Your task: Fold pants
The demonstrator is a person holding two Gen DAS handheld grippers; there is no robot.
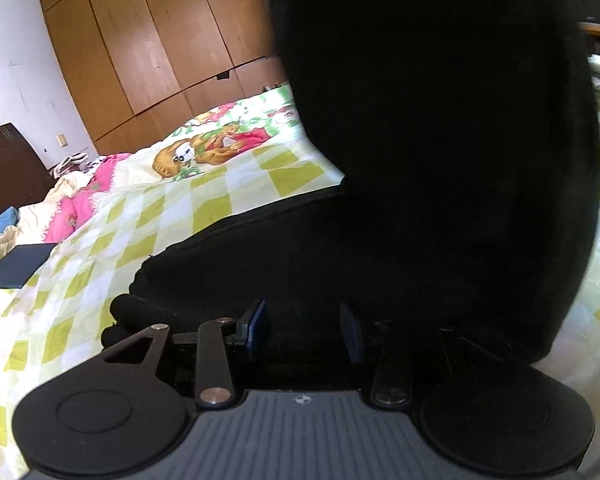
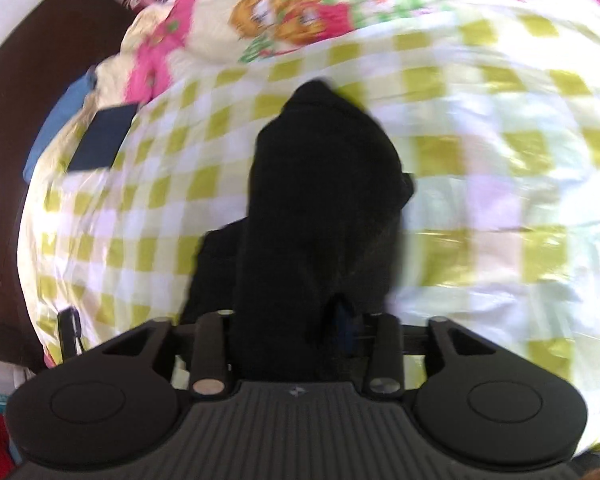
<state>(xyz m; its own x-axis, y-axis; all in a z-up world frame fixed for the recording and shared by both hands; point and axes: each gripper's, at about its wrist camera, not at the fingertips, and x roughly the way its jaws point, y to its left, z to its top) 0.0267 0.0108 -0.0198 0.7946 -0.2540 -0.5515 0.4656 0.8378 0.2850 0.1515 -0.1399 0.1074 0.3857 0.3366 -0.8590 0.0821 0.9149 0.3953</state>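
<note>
Left gripper [image 1: 306, 330]: jaws parted, black pants [image 1: 420, 200] lying between and ahead of them on the checked bedspread [image 1: 100, 240], pads not pressing. Right gripper [image 2: 296, 320]: pants [image 2: 320, 200] hang bunched between its jaws, left pad hidden, grip can't be told
</note>
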